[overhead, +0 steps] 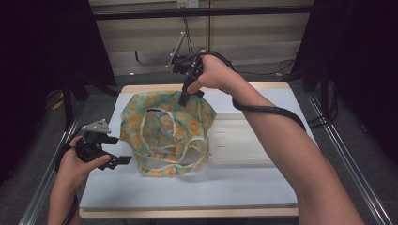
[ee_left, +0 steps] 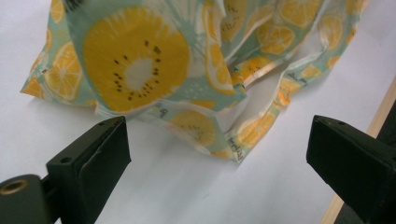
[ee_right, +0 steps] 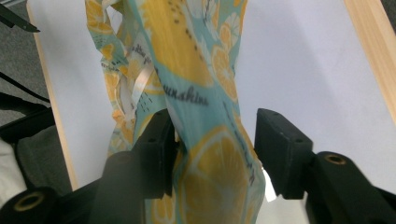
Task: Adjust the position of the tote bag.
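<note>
right gripper (ee_right: 210, 154) astride fruit-print bag (overhead: 164, 131), grip unclear | left gripper (ee_left: 224, 154) agape

**A recording lab, not a home**

The table (overhead: 187, 197) is a wood-edged board under a white sheet, set on a metal frame (overhead: 51, 176). Black curtains (overhead: 42, 56) hang on both sides, loose cables (overhead: 286, 70) lie on the grey floor, and a plain panelled wall closes the back.
</note>
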A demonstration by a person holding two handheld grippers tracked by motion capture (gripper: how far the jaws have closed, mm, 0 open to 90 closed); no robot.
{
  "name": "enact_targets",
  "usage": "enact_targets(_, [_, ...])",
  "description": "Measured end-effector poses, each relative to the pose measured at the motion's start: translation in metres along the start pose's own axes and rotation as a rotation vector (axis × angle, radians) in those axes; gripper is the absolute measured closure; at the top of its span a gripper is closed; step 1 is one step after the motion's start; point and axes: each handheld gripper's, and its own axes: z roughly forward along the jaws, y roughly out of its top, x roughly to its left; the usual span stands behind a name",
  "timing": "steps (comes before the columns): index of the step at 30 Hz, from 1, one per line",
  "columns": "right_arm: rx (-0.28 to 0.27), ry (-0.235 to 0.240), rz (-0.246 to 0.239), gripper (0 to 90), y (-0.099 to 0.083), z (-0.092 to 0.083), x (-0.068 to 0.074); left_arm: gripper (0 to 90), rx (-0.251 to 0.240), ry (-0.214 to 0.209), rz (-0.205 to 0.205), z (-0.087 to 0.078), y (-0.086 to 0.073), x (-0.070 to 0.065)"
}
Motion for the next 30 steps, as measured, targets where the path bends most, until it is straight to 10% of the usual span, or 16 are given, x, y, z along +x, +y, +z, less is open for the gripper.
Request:
enact_targets(20, [-0.040,-0.016,0.098,40.1,-0.043,-0.017,0.002,1.5,0.025,0.021,-0.021,0.002,0.026,0.008])
enact_targets(30, [-0.024,-0.025,0.101,38.8,-0.050,-0.019,0.008,15.7,0.009,0.037,-0.042,-0.001,0.040,0.013])
